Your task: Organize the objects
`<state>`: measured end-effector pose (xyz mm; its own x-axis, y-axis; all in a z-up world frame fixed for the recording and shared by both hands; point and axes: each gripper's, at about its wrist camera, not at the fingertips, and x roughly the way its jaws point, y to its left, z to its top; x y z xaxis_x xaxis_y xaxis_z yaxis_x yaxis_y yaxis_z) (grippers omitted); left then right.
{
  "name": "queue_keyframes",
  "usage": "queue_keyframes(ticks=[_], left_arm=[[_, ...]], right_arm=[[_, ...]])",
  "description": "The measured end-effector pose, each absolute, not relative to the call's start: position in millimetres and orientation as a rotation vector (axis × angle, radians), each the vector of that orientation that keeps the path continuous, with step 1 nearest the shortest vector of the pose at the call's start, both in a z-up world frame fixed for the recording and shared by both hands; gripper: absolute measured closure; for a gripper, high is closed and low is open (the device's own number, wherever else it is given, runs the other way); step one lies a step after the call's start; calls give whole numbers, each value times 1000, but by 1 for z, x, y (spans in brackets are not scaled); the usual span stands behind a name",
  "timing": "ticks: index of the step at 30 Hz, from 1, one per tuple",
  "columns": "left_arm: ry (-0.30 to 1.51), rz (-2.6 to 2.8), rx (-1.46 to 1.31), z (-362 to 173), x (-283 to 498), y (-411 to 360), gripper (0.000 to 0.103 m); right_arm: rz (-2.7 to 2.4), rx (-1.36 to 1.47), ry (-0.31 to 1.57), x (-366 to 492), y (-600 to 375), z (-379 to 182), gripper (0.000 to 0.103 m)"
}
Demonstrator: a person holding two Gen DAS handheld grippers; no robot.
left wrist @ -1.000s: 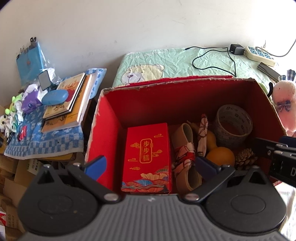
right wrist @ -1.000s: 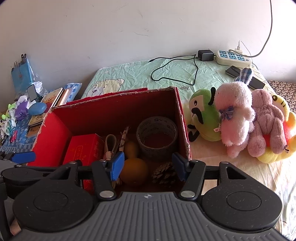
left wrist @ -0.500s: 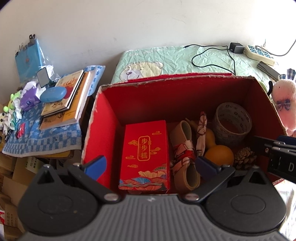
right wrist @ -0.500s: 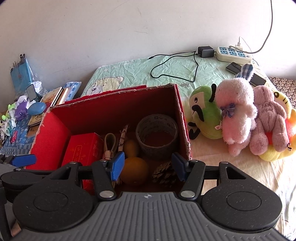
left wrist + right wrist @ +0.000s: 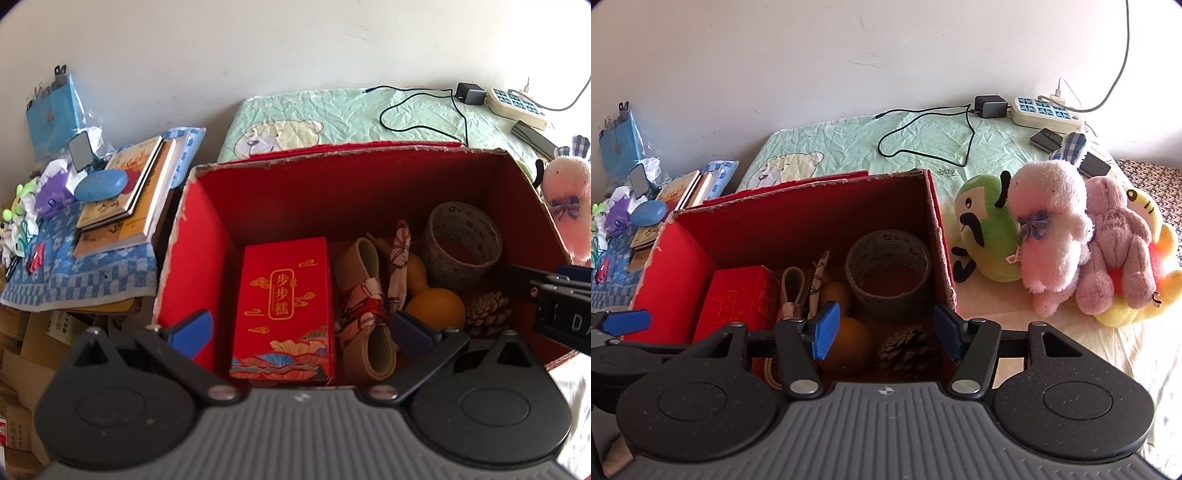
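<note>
Claws left [image 5: 301,328] and right [image 5: 882,334] hung open over my red box [image 5: 343,177]; next, I judged, came gripping one plush toy [image 5: 1049,236].

The red gift box [image 5: 284,306] inside the carton carries three gold Chinese characters, 步步糕, stacked in a gold frame on its top face. On the black gripper [image 5: 561,314] part at the right edge of the left wrist view, white letters "DA" show before the frame cuts them off. Print on the tape roll [image 5: 461,236] is too small to read.
</note>
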<state>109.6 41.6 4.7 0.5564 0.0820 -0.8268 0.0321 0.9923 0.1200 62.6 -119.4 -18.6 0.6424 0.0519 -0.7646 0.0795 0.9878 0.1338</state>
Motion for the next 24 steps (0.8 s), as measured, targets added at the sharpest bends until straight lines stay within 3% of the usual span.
queue_keyframes(ticks=[24], left_arm=[[970,29,119,-2,121,44,1]], right_arm=[[-18,161,888,75,-117,-23,44]])
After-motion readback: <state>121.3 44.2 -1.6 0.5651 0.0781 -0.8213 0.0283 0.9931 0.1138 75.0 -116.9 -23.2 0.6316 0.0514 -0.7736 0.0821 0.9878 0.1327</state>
